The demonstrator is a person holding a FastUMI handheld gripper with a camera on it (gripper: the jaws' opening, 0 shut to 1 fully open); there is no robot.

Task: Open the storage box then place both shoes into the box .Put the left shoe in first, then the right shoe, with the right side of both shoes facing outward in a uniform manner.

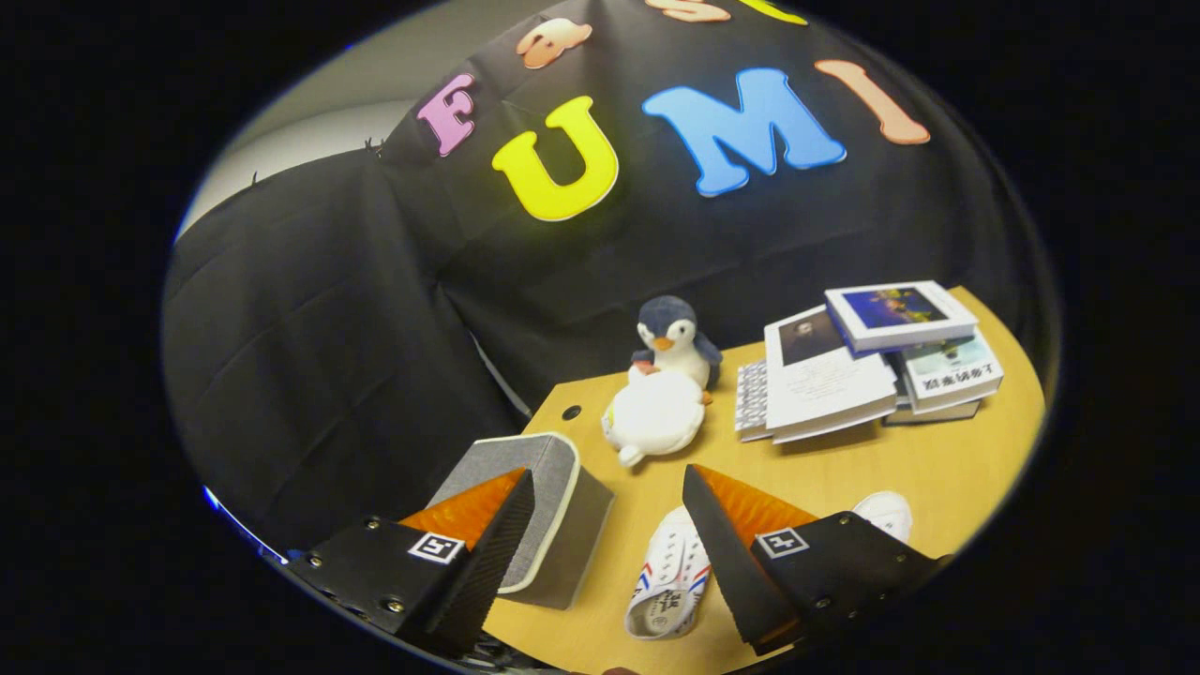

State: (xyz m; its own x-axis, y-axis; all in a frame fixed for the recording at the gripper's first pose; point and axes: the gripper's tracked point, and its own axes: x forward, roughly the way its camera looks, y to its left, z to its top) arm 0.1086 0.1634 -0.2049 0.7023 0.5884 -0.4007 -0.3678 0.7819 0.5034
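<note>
A grey storage box (553, 511) with a pale rim stands on the wooden table (937, 469), partly behind my left finger; its lid looks closed. A white shoe (667, 581) with red and blue stripes lies on its side between my fingers, near the right one. The toe of a second white shoe (886, 511) pokes out from behind my right finger. My gripper (607, 487) hangs above the table, open, with nothing between its fingers.
A plush penguin (661, 384) sits beyond the fingers near the table's back edge. To its right lies a loose stack of books (862, 361). The table's left edge runs just behind the box, with black cloth beyond it.
</note>
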